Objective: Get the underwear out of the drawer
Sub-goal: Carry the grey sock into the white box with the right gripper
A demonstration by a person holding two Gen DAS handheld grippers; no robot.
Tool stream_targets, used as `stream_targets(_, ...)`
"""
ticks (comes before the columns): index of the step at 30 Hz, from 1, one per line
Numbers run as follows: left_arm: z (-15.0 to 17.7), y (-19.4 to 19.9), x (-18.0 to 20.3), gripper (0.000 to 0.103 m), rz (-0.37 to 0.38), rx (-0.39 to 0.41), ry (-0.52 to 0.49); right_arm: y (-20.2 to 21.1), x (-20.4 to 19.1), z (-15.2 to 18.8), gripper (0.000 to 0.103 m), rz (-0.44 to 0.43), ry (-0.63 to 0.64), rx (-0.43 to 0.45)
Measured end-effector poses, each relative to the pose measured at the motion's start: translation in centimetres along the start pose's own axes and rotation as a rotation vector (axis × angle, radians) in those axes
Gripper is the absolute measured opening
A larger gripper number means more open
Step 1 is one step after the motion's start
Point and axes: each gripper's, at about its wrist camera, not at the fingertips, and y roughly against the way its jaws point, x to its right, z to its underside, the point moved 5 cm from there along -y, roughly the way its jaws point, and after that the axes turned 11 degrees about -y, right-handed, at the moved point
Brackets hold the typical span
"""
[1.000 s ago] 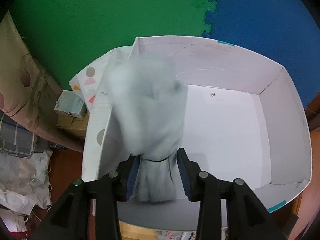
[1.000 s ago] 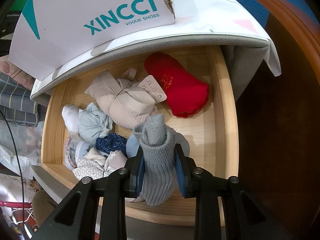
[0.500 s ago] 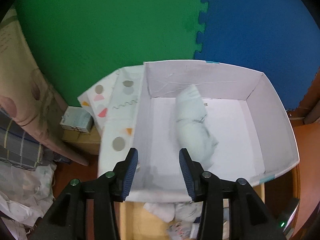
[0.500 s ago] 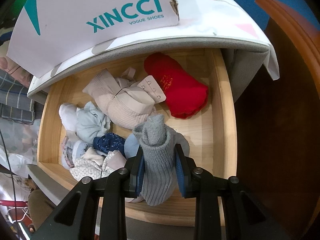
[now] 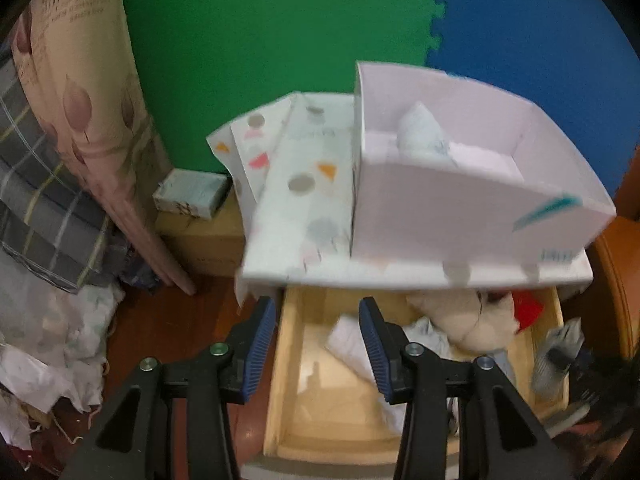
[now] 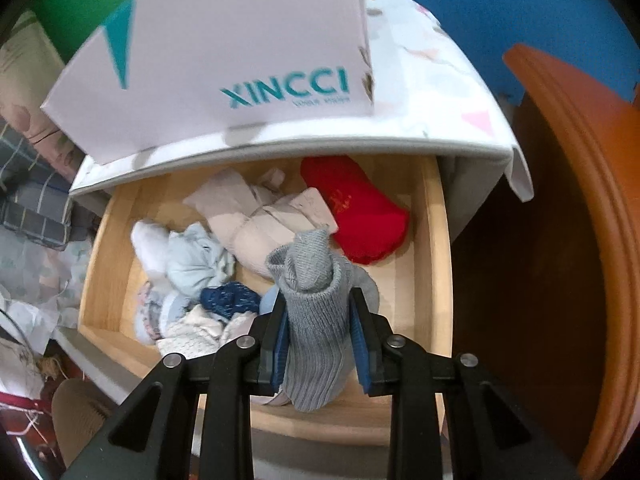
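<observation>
Right hand-held gripper (image 6: 320, 338) pinches ribbed grey knit roll (image 6: 316, 320), probably socks.

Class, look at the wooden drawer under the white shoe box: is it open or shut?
Open. The wooden drawer is pulled out from under the patterned top, its rolled garments exposed, including a red bundle.

Grey ribbed rolled garment (image 6: 316, 320) upright above open wooden drawer (image 6: 436, 240), which holds red, beige, pale-blue and navy pieces; 1 pale bundle (image 5: 420, 132) in white box (image 5: 460, 208).
</observation>
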Motion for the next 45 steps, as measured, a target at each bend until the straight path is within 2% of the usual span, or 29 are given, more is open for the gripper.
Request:
stream_targets(2, 1.6, -0.4, 0.3, 0.045, 0.011, 0.011, 0.007, 1.2, -0.7, -0.1, 0.026, -0.017, 0.019, 0.012)
stream_targets(5, 4.1, -1.6, 1.0, 0.045, 0.004, -0.013, 0.014, 3.4, -1.5, -0.4, 0.026, -0.031, 0.047, 0.042)
stream_targets(11, 7.6, -3.5, 2.4, 0.045, -0.064, -0.031, -0.026, 8.2, -2.9, -2.2, 0.026, -0.067, 0.069, 0.107)
stream_targets(18, 9.1, -4.4, 2.5, 0.045, -0.058, -0.039, 0.028, 14.1, -5.6, -8.2, 0.026, -0.081, 0.111, 0.235)
stream_targets(22, 9.4, -4.6, 1.9, 0.045, -0.049, -0.035, 0.068, 15.9, -7.2, -12.2, 0.026, -0.082, 0.114, 0.287)
stream_targets(27, 9.8, -5.1, 0.9, 0.045, -0.028, -0.046, 0.146, 15.0, -8.5, -15.7, 0.026, -0.039, 0.131, 0.299)
stream_targets(34, 9.7, -5.1, 1.4, 0.045, -0.039, -0.039, 0.119, 10.3, -8.7, -18.2, 0.027, 0.039, 0.138, 0.24)
stream_targets(39, 9.6, -5.2, 1.7, 0.045, -0.034, -0.037, 0.106, 7.2, -8.5, -19.0, 0.027, 0.09, 0.145, 0.194)
stream_targets(45, 9.7, -5.2, 1.7, 0.045, -0.021, -0.035, 0.12, 4.6, -8.0, -19.1, 0.029, 0.109, 0.13, 0.153)
